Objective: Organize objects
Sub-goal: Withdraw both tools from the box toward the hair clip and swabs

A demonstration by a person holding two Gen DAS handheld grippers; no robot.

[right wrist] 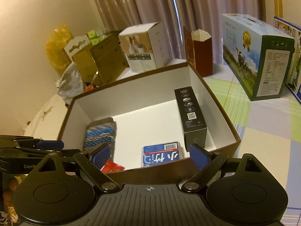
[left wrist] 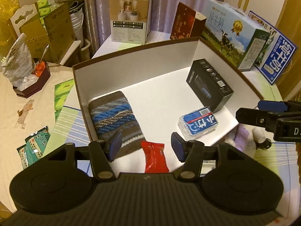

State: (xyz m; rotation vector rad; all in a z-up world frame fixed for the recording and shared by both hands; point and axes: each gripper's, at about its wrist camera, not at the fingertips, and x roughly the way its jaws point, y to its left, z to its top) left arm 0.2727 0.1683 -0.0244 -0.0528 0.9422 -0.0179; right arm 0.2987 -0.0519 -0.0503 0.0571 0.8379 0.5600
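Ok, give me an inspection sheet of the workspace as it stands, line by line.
Surface: table under a pastel checked cloth, carrying the storage box.
Job's things: open brown box with white inside holds a knitted pouch at its left wall, a black carton upright near its right wall, a blue tissue pack and a red packet.
Clutter: milk cartons, white appliance box, dark red carton, green packets.
Grippers: left gripper open above the red packet; right gripper open at the box's near wall; both empty.
Cables: nothing seen.
Surroundings: curtains, stacked cardboard boxes.
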